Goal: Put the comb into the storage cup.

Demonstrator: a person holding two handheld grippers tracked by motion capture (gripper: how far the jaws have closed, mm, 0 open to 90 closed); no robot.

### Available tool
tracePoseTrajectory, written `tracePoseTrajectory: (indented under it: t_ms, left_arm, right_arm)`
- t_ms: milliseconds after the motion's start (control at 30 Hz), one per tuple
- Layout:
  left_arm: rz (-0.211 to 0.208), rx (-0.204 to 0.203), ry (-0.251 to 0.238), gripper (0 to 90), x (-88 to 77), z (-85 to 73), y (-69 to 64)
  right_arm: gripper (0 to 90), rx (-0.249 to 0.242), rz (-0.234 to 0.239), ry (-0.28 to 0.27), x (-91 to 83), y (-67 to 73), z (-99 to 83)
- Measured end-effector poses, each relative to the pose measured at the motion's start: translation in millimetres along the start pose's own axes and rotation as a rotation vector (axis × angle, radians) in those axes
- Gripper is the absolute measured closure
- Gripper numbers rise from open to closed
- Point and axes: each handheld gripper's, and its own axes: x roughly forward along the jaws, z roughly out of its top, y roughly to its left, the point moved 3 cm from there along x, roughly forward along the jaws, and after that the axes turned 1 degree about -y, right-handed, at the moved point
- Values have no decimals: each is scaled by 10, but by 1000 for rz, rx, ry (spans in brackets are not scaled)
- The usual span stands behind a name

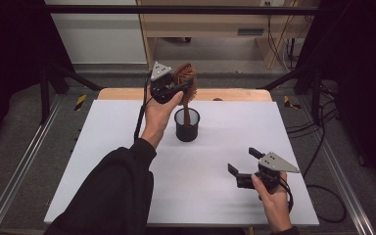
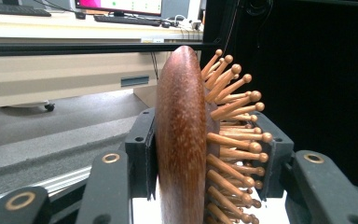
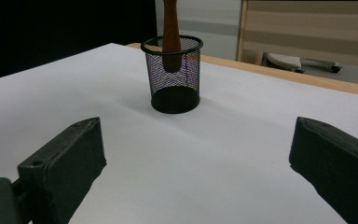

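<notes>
**Wooden hairbrush held over a mesh cup, right gripper idle**

From where I stood, the person's left hand (image 1: 157,110) reached out over the white table (image 1: 103,161) and held the left gripper (image 1: 176,87) up above its far middle. Its two black jaws were pressed onto the head of a wooden hairbrush (image 1: 185,78), one against the smooth brown back and the other on the side bristling with round-tipped wooden pins. In the left gripper view the hairbrush (image 2: 186,140) stood upright between the jaws, pins pointing to that view's right. The handle hung straight down into a black mesh cup (image 1: 187,125) that stood upright on the table just beside the hand. In the right gripper view the handle's rounded end (image 3: 171,60) was inside the cup (image 3: 172,77), above the bottom; whether it touched the wall I could not tell. Well apart, near the table's front right, the right hand (image 1: 274,196) held the right gripper (image 1: 242,164) low over the surface, jaws spread wide with nothing between them, pointed toward the cup
</notes>
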Motion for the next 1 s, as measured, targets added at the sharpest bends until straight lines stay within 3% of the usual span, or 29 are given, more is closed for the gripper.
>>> tracePoseTrajectory:
  t_ms: [467,1000]
  left_arm:
    - [-1,19,3,506,18,-39,-15]
    - [-5,9,7,506,23,-135,-39]
  right_arm:
    - [48,-17,-4,7,35,-75,-28]
    - [50,-15,3,-10,63,-130,-52]
